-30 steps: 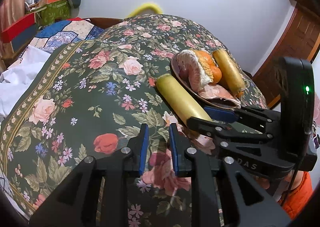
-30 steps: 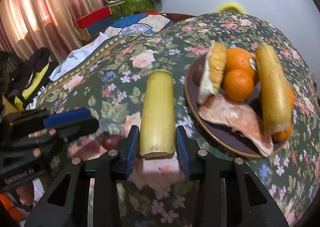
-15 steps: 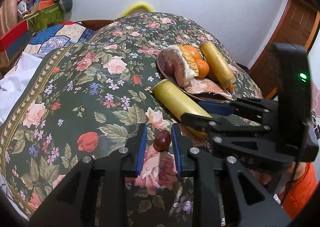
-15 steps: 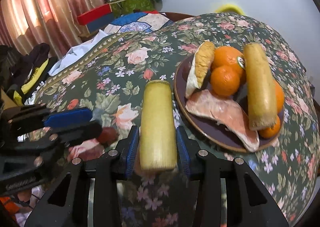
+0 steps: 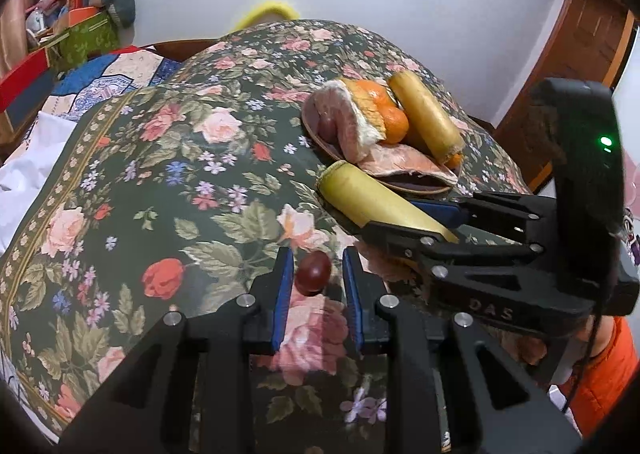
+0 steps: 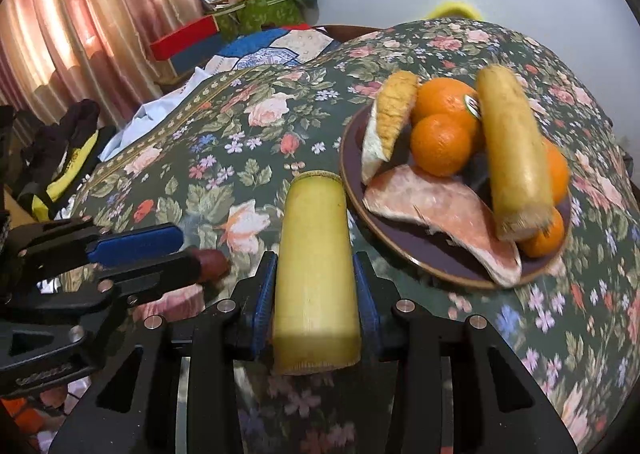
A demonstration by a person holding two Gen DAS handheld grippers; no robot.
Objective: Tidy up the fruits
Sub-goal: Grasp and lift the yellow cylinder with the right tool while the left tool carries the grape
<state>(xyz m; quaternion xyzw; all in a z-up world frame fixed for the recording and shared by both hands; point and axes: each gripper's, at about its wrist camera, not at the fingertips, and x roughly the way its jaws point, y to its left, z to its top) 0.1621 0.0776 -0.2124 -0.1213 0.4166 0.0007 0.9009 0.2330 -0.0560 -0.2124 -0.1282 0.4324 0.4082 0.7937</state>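
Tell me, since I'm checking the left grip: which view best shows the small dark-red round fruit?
The left wrist view: the small dark-red round fruit sits unobstructed between the left gripper pads. The right wrist view shows only its tip.

Two yellow stalk pieces are in view: one (image 6: 316, 274) off the plate, one (image 6: 514, 158) on it. One brown plate (image 6: 448, 270) carries four visible oranges (image 6: 440, 144), two pink pomelo wedges (image 6: 444, 218) and one dark plum (image 5: 326, 124). A second plum (image 5: 314, 270) sits off the plate. Two grippers appear, the left (image 5: 314, 274) and the right (image 6: 316, 286). One floral cloth (image 5: 160, 182) lies beneath everything.
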